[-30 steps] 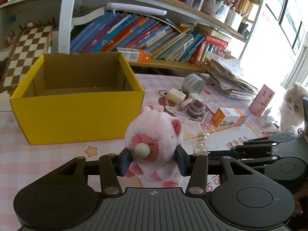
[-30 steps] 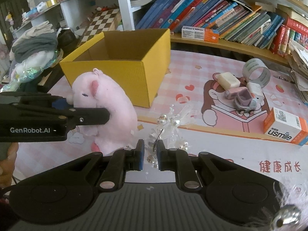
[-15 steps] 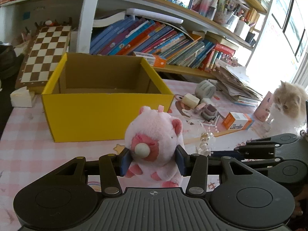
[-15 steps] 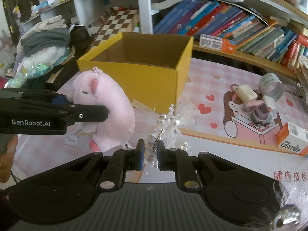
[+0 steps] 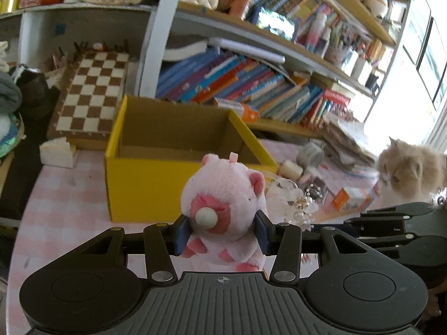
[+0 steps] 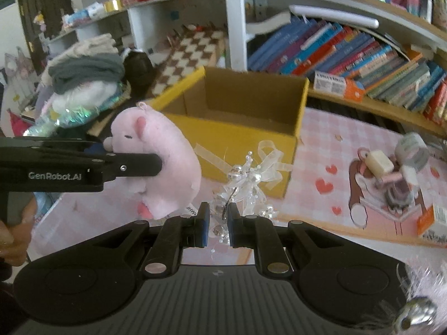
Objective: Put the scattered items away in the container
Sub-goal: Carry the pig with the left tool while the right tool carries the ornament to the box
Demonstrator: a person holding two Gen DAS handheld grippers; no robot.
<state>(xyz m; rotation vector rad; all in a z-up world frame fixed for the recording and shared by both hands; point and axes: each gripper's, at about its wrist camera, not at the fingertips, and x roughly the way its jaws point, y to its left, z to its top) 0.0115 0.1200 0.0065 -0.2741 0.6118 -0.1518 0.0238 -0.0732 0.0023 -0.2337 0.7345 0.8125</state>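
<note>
My left gripper (image 5: 222, 233) is shut on a pink plush pig (image 5: 223, 209) and holds it in the air in front of the open yellow cardboard box (image 5: 145, 184). The pig also shows in the right wrist view (image 6: 162, 164), held by the left gripper (image 6: 134, 164). My right gripper (image 6: 217, 224) is shut on a white ribbon-and-bead hair ornament (image 6: 248, 181), lifted near the box's (image 6: 245, 139) front corner. The ornament (image 5: 299, 209) shows beside the pig in the left wrist view. The box looks empty.
On the pink checked table (image 6: 321, 173) to the right lie a tape roll (image 6: 413, 149), an eraser (image 6: 378, 162), small toys (image 6: 396, 192) and an orange box (image 6: 434, 220). A cream cat (image 5: 410, 173) sits at the right edge. A chessboard (image 5: 92, 95) and bookshelves stand behind.
Both grippers have risen with their loads and drawn back, so the box sits lower and its inside shows more. The cat has come further into the left wrist view.
</note>
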